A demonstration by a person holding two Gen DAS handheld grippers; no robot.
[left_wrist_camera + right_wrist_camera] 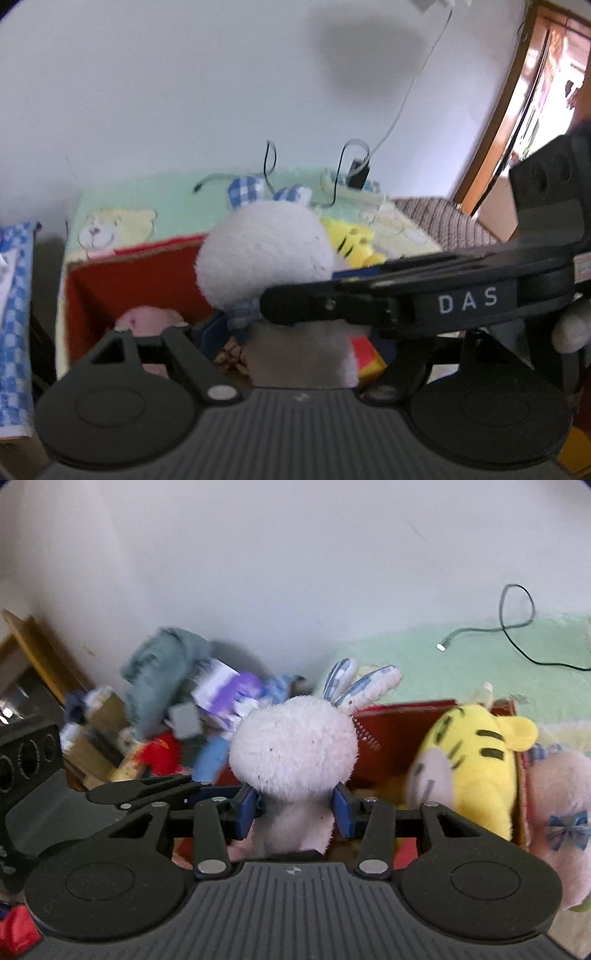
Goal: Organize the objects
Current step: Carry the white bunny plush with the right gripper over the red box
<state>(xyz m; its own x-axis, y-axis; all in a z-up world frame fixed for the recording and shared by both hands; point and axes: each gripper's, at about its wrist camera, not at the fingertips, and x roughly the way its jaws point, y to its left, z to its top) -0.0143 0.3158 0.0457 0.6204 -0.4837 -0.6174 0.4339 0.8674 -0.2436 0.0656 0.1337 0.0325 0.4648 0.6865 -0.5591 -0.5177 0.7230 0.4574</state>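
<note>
Right claw [295,808]: I have its blue pads [248,808] pressed on the neck of the white plush rabbit [293,749], one pad on each side, so the toy sits upright in my grip with its blue-checked ears pointing away.

Left claw [236,328]: only one blue pad shows, close beside the rabbit's neck. The right claw's arm crosses in front of the rest, so I cannot tell whether this claw holds anything or how far it stands apart.

Red box [402,734]: it lies on the green blanket just beyond the rabbit, with a yellow striped tiger [476,764] and a pink plush [147,321] already in it.

Step in hand, as I judge it: carrying the rabbit to the box. The next move calls for bringing it over free space, lowering, then parting the pads.
</note>
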